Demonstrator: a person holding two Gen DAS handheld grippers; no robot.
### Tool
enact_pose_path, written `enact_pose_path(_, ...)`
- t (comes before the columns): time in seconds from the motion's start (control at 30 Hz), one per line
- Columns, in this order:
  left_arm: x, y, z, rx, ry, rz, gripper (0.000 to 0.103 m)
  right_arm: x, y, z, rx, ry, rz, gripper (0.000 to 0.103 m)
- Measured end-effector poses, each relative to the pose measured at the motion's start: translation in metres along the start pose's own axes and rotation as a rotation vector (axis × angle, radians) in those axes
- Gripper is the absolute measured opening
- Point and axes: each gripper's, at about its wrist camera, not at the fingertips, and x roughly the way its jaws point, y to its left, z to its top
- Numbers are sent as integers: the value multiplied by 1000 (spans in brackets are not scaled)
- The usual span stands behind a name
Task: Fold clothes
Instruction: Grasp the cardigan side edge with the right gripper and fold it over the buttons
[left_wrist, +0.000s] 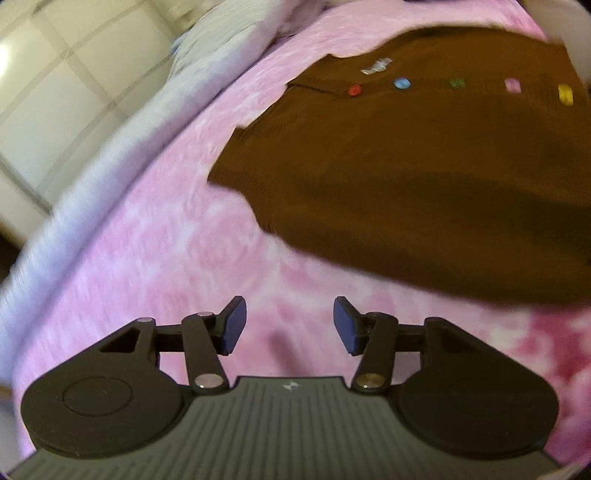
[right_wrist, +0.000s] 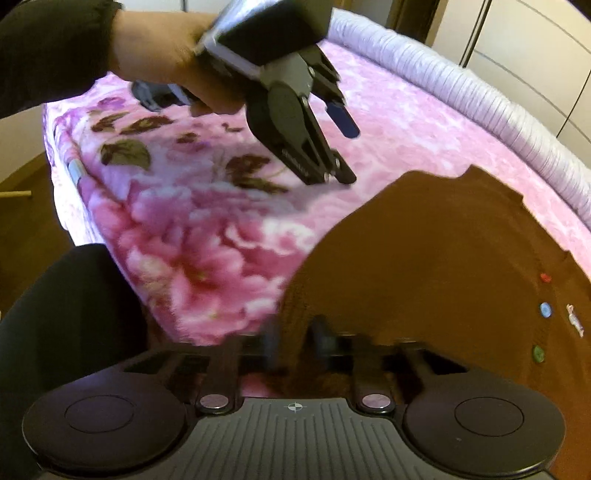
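Observation:
A brown cardigan (left_wrist: 406, 166) with a row of coloured buttons (left_wrist: 401, 83) lies spread on a pink floral blanket (left_wrist: 166, 258). My left gripper (left_wrist: 290, 326) hovers open over bare blanket just short of the cardigan's near edge, with nothing between its blue pads (left_wrist: 233, 325). In the right wrist view the left gripper (right_wrist: 347, 151) is held by a hand (right_wrist: 166, 62) above the blanket, beyond the cardigan (right_wrist: 424, 258). My right gripper (right_wrist: 295, 343) is blurred, its fingers close together on the cardigan's near edge.
The blanket (right_wrist: 184, 229) covers a bed. A ribbed lilac roll (right_wrist: 509, 125) borders its far side, and pale cupboard doors (left_wrist: 55, 92) stand behind. A dark-clothed leg (right_wrist: 66, 302) presses against the bed's near left corner. Wooden floor (right_wrist: 26, 184) shows at left.

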Motion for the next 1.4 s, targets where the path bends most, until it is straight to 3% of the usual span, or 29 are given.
enact_pose_path(0.13, 24, -7, 11, 226, -51, 24, 51, -24, -35, -2, 169, -83, 100, 6)
enact_pose_path(0.27, 44, -13, 24, 429, -103, 32, 50, -43, -61, -6, 262, -141, 144, 6)
enact_pose_path(0.33, 51, -18, 31, 526, -105, 24, 42, -47, -70, -9, 289, -161, 170, 6)
enact_pose_path(0.4, 55, -19, 41, 570, -85, 5, 14, -49, -77, -11, 315, -182, 198, 6)
enact_pose_path(0.43, 56, -19, 46, 576, -75, 8, 11, -50, -80, -13, 328, -192, 212, 6)
enact_pose_path(0.53, 49, -13, 71, 534, -66, 12, 6, -55, -92, -18, 368, -226, 254, 6)
enact_pose_path(0.63, 38, -9, 123, 494, -86, 35, 6, -79, -118, -36, 418, -318, 277, 6)
enact_pose_path(0.8, 44, -33, 235, 559, -157, 81, 5, -146, -176, -100, 542, -496, 177, 6)
enact_pose_path(0.87, 54, -42, 248, 512, -148, 51, 7, -172, -198, -136, 618, -539, 95, 6)
enact_pose_path(0.93, 63, -51, 261, 465, -139, 21, 15, -188, -221, -178, 722, -561, 15, 6)
enact_pose_path(1.0, 73, -61, 274, 417, -130, -8, 38, -188, -245, -222, 855, -550, -49, 6)
enact_pose_path(1.1, 88, -75, 294, 346, -116, -52, 38, -175, -276, -280, 1065, -498, -97, 7)
enact_pose_path(1.27, 112, -99, 326, 228, -94, -125, 42, -158, -290, -300, 1146, -490, -5, 7)
enact_pose_path(1.4, 84, -97, 294, 142, -70, -124, 43, -154, -293, -296, 1133, -489, 34, 7)
